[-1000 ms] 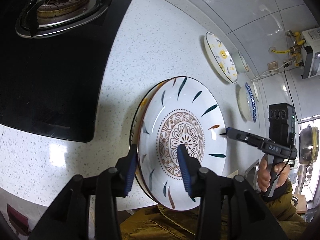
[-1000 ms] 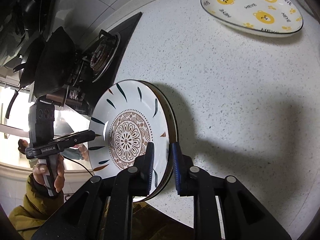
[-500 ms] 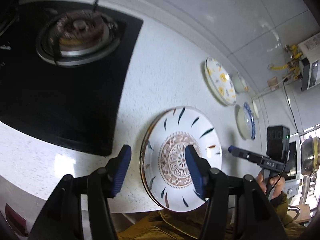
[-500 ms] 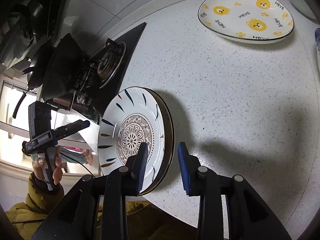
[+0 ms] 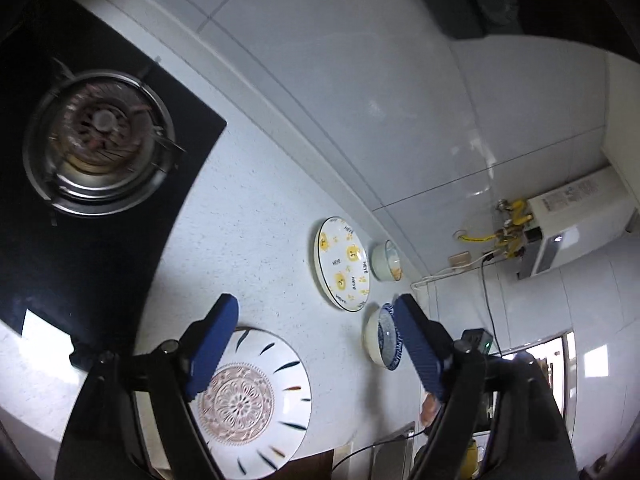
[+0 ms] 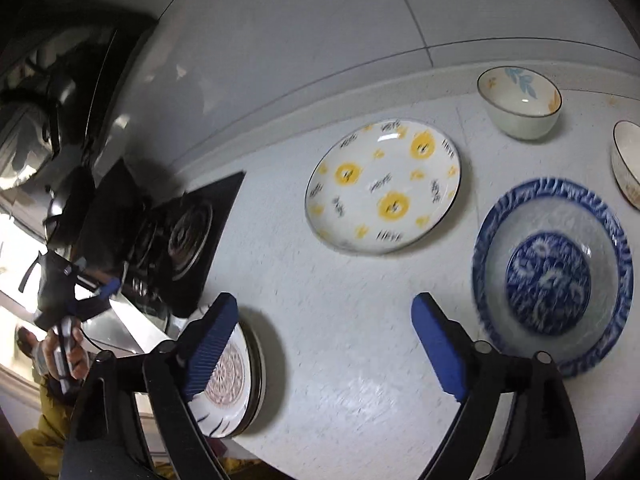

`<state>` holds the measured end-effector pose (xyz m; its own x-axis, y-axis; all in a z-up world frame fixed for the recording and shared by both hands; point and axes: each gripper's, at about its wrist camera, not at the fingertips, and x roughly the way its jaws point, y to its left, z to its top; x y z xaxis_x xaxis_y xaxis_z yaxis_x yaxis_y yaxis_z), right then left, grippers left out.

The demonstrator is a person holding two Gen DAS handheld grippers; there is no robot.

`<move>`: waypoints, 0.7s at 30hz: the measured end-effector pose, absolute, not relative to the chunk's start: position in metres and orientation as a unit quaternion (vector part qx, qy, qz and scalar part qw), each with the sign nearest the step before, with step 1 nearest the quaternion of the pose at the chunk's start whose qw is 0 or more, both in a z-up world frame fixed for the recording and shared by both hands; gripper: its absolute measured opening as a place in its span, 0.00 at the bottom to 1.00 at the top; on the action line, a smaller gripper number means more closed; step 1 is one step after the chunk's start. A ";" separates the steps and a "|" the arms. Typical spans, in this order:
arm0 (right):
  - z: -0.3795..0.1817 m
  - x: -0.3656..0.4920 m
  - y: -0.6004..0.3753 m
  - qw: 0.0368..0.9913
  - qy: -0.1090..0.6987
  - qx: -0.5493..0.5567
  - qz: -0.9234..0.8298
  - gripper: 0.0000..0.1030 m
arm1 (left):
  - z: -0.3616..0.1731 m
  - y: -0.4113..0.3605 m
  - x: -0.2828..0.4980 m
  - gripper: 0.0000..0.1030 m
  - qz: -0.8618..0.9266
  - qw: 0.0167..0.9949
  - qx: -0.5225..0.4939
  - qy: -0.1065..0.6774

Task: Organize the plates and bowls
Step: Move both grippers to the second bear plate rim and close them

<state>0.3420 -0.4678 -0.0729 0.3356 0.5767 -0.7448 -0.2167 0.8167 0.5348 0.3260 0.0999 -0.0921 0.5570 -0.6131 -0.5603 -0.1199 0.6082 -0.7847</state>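
Left gripper (image 5: 316, 340): I see its jaws wide apart with nothing between the blue pads; they have just been opening. It hangs above the counter, clear of the stack.
Right gripper (image 6: 324, 344): released too, jaws spread and just been opening, only bare counter between the pads.
Stacked plates (image 6: 240, 380): I have the mandala-patterned plate (image 5: 256, 400) lying flat on top of other plates near the front edge of the speckled counter (image 6: 340, 280), just beside the black stove (image 5: 100, 200). Neither tool touches it.
Bear plate (image 6: 384, 184): flat on the counter nearer the tiled wall, well apart from the stack.
Blue-rimmed bowl (image 6: 552, 272): to the right of the bear plate, ahead of my right pad.
Small leaf bowl (image 6: 520, 96): upright by the wall, behind the blue-rimmed bowl.
Another bowl (image 6: 628, 160): cut off at the right edge of the right wrist view.
Picture quality: the right view is smeared, so fine pattern detail is unclear.
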 end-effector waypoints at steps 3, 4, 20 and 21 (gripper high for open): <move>-0.082 0.381 -0.477 0.787 0.541 0.183 0.235 0.86 | -0.105 0.073 0.366 0.78 -0.152 0.773 -0.386 0.480; -0.087 0.394 -0.480 0.782 0.549 0.188 0.227 0.86 | -0.113 0.065 0.380 0.78 -0.151 0.770 -0.378 0.491; -0.163 0.511 -0.468 0.739 0.627 0.167 0.184 0.87 | -0.226 -0.091 0.562 0.76 -0.189 0.711 -0.289 0.613; -0.163 0.511 -0.466 0.743 0.626 0.155 0.180 0.87 | -0.234 -0.097 0.567 0.76 -0.186 0.706 -0.288 0.620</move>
<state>0.5113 -0.4664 -0.1632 0.1518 0.4619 -0.8739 -0.0741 0.8869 0.4559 0.5674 -0.0967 -0.2337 0.1613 -0.6200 -0.7679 -0.0939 0.7649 -0.6373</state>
